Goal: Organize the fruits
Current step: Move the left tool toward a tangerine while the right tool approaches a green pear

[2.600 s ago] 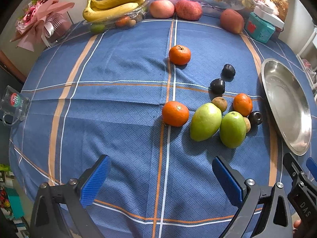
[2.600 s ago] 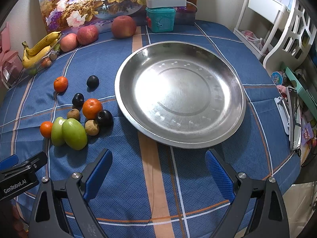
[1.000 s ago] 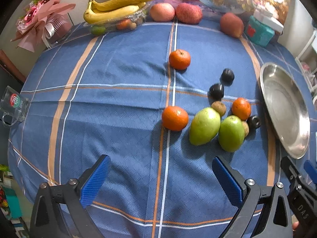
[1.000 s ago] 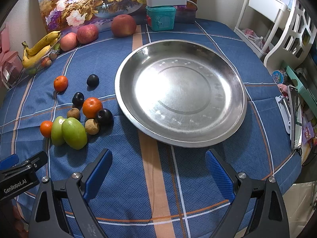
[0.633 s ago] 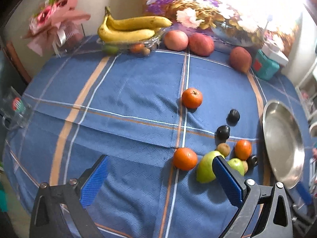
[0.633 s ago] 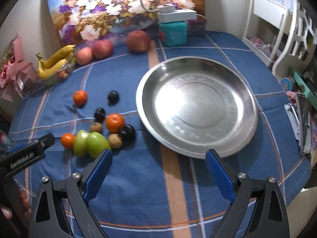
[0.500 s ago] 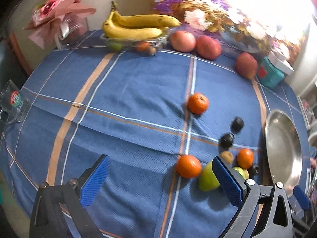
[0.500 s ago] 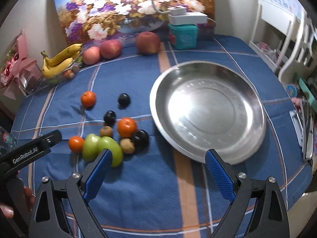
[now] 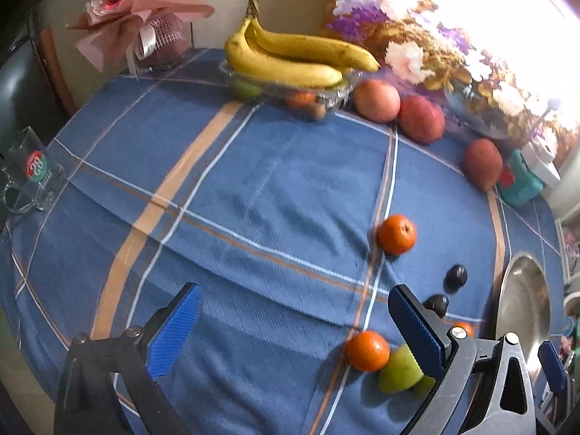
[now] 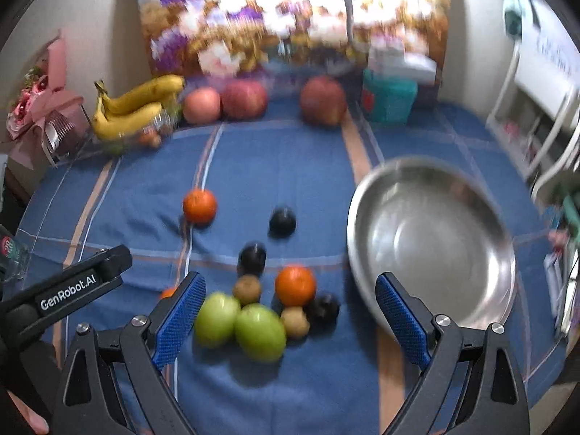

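Right wrist view showed the whole fruit cluster: two green mangoes [image 10: 241,324] touching side by side, w/ kiwis, an orange [image 10: 295,286] and dark plums packed at their 12–2 o'clock, steel plate [image 10: 431,253] bare at 3 o'clock of the cluster. Left wrist view hid most of that behind its own finger; only one mango [image 9: 400,369] edge, a near orange [image 9: 367,350] touching it, a far orange [image 9: 396,234] and two plums were seen. It alone gave a glass mug [image 9: 30,177] at 9 o'clock, plus sharp bananas [image 9: 290,59] at 12. Left gripper [image 9: 297,330] was spread wide, nothing held, above the blue cloth [image 9: 253,199]. Right gripper [image 10: 290,320] also spread wide, empty, framing the mangoes. Right view was motion-blurred.
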`<act>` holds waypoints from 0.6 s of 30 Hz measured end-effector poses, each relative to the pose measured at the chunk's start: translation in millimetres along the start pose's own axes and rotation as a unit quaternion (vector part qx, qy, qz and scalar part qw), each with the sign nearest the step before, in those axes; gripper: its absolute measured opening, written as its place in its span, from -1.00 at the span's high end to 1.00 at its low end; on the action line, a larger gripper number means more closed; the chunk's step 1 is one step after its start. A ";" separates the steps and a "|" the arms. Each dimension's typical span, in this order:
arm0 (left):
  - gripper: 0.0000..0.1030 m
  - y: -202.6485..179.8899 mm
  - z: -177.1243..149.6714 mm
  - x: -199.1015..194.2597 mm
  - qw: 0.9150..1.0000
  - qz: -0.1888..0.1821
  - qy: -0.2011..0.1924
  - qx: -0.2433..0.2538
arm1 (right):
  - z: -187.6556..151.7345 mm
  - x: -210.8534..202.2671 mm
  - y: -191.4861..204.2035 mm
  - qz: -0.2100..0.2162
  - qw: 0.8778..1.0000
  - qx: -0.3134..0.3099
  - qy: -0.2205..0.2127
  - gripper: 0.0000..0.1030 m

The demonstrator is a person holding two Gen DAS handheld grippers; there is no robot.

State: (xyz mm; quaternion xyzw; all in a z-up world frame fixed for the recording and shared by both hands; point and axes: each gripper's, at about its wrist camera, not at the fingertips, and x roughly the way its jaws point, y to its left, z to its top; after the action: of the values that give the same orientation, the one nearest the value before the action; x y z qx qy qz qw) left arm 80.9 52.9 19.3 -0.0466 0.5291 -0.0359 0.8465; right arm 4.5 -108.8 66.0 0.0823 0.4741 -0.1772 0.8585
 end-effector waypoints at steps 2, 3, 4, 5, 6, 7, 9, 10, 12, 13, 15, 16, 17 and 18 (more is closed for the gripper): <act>-1.00 0.7 2.4 0.7 1.000 -0.006 0.000 0.000 | 3.1 -0.8 1.5 0.003 1.000 0.002 -0.014 -0.84; -1.00 0.5 3.0 1.4 1.000 -0.008 0.001 -0.001 | 4.8 1.2 0.7 0.005 1.000 0.007 -0.015 -0.84; -1.00 0.0 3.1 2.2 1.000 -0.008 0.002 0.000 | 6.0 2.6 -0.8 0.000 1.000 0.015 -0.017 -0.84; -1.00 -0.9 3.3 3.9 1.000 -0.010 0.003 0.001 | 6.7 5.1 -2.2 -0.001 1.000 0.022 -0.015 -0.84; -1.00 -2.2 3.1 4.9 1.000 -0.011 0.005 0.003 | 8.4 8.1 -2.7 0.004 1.000 0.022 -0.008 -0.84; -1.00 -3.9 2.1 5.4 1.000 -0.013 0.005 0.004 | 9.5 10.6 -1.9 0.013 1.000 0.017 -0.005 -0.84; -1.00 -7.6 0.1 8.1 1.000 -0.023 0.008 0.005 | 9.1 9.4 0.1 0.026 1.000 0.002 -0.016 -0.84; -1.00 -9.3 -0.9 9.1 1.000 -0.026 0.009 0.007 | 9.0 9.1 1.8 0.028 0.999 -0.008 -0.017 -0.84; -1.00 -14.1 -3.7 10.9 0.999 -0.026 0.012 0.019 | 6.6 8.3 2.0 0.038 0.999 -0.016 -0.015 -0.84; -1.00 -15.7 -4.6 11.6 0.999 -0.025 0.014 0.023 | 5.3 8.4 1.3 0.045 0.999 -0.017 -0.014 -0.84; -1.00 -19.6 -6.8 12.7 0.999 -0.024 0.018 0.034 | 3.0 10.4 -1.3 0.047 0.999 -0.018 -0.010 -0.84; -1.00 -20.8 -7.3 13.0 0.999 -0.025 0.018 0.038 | 1.6 10.4 -1.7 0.042 0.999 -0.020 -0.010 -0.84; -1.00 -21.5 -8.0 13.1 0.999 -0.027 0.019 0.040 | -0.1 10.9 -2.1 0.036 0.999 -0.022 -0.008 -0.84; -1.00 -22.4 -8.7 14.2 0.998 -0.030 0.024 0.041 | -1.6 12.2 -2.4 0.032 0.999 -0.025 -0.004 -0.84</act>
State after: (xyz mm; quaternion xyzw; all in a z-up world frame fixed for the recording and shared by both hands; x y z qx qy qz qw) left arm 79.1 28.7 5.5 -0.0271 0.5462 -0.0839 0.8330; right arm 8.3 -113.3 54.9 0.0756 0.4719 -0.1383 0.8674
